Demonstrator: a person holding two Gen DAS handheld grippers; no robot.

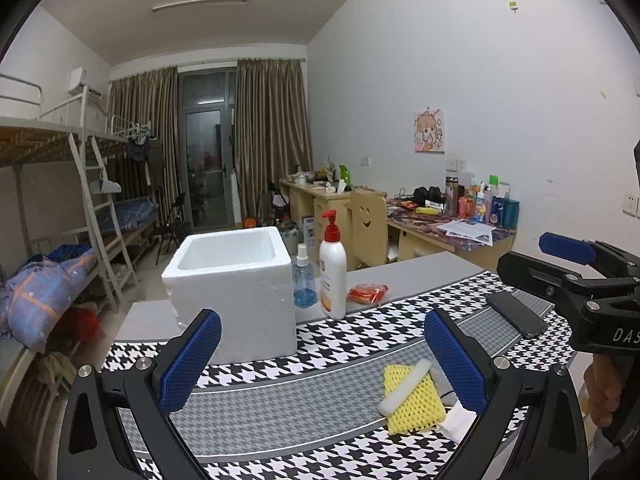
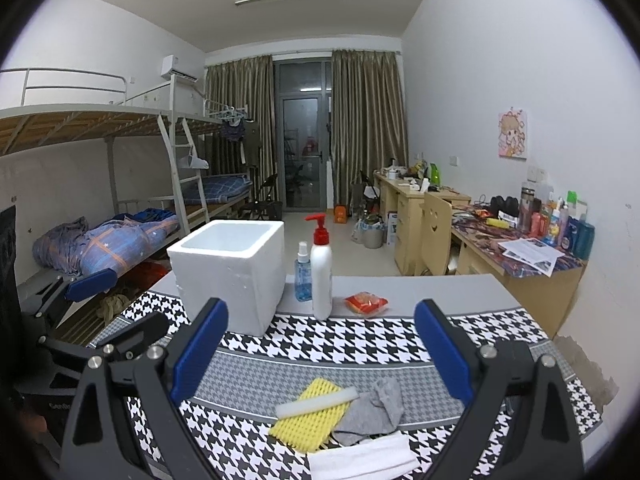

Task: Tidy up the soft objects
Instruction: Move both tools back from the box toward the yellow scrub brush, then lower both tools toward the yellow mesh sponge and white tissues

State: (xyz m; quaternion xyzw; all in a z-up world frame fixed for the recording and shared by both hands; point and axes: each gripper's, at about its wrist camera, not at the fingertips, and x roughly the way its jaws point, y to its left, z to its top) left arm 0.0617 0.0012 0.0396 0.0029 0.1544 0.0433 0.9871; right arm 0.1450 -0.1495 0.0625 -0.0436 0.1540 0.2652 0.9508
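Note:
A yellow foam net [image 2: 310,420] lies on the houndstooth mat, with a white foam strip [image 2: 318,400] across it. Beside it are a crumpled grey cloth [image 2: 374,412] and a folded white cloth [image 2: 362,460]. A white foam box [image 2: 228,272] stands open-topped behind them. My right gripper [image 2: 322,354] hovers open just above and behind the pile. My left gripper [image 1: 322,360] is open too, left of the yellow net [image 1: 414,398] and strip [image 1: 404,386]. The right gripper [image 1: 568,276] shows at the left wrist view's right edge, held by a hand [image 1: 602,396].
A white pump bottle [image 2: 321,270], a blue spray bottle [image 2: 303,272] and a red snack packet [image 2: 366,303] stand behind the mat. A dark phone [image 1: 516,314] lies at the right. Bunk beds stand left, cluttered desks [image 2: 520,240] right.

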